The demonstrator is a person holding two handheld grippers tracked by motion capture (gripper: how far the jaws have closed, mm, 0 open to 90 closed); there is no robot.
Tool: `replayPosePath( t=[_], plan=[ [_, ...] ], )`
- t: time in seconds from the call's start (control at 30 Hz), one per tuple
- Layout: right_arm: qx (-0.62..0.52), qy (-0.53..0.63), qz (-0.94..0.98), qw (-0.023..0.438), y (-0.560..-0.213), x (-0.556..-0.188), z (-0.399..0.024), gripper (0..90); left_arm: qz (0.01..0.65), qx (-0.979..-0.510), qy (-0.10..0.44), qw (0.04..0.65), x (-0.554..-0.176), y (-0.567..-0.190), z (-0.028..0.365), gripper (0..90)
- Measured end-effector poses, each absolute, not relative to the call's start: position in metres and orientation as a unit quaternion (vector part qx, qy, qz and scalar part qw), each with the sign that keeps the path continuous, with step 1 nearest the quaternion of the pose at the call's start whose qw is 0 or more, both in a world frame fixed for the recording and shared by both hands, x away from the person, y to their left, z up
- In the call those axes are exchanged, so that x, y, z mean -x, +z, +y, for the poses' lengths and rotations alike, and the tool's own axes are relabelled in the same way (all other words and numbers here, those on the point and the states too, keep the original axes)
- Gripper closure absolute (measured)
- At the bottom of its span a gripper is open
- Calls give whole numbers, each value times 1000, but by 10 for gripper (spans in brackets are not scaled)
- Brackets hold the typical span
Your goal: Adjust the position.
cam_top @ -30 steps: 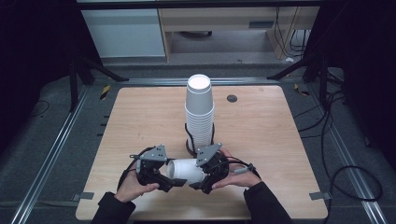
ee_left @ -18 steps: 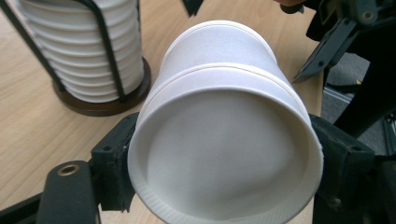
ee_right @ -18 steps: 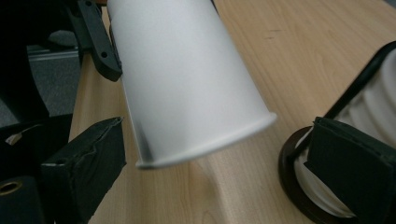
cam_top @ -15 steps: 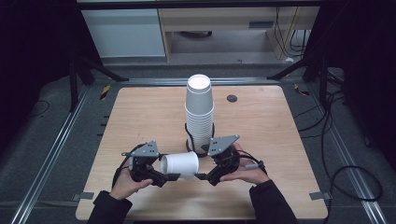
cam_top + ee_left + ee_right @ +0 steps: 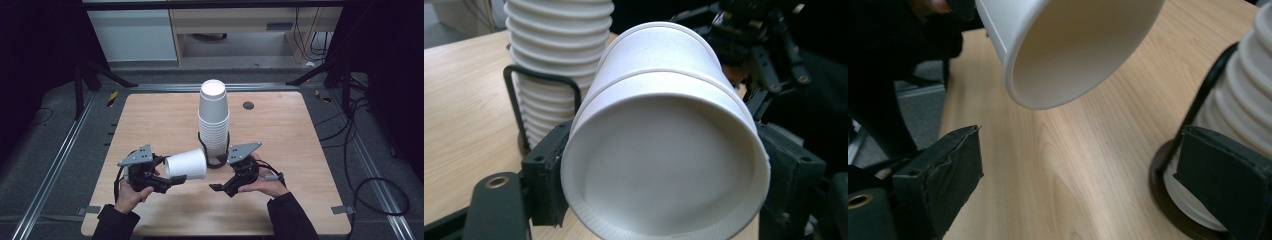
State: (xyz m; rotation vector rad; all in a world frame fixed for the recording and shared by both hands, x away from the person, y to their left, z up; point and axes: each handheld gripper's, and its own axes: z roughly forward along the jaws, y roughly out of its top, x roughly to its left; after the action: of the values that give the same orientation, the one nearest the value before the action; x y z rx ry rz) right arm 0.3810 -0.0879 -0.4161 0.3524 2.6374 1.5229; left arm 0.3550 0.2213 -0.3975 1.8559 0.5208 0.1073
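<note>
While the left gripper (image 5: 172,181) is clamping the cup (image 5: 186,165) sideways, the right gripper (image 5: 220,189) — jaws wide, empty — is hanging near; keep the squeeze light.

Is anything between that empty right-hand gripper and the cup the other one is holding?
Nothing visible. The left gripper holds the white cup on its side above the table, mouth toward the right gripper, whose jaws stand open. Between them is only open air over bare wood. The stack of cups in its black wire holder stands off to the side.
</note>
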Motion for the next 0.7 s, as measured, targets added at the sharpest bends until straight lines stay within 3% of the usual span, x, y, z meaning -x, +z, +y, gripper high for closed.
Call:
replayPosePath(
  t=[0.7],
  plan=[
    [-75, 516, 853, -21, -417, -372, -74, 38, 157, -814, -5, 559, -343, -401, 191, 212]
  ],
)
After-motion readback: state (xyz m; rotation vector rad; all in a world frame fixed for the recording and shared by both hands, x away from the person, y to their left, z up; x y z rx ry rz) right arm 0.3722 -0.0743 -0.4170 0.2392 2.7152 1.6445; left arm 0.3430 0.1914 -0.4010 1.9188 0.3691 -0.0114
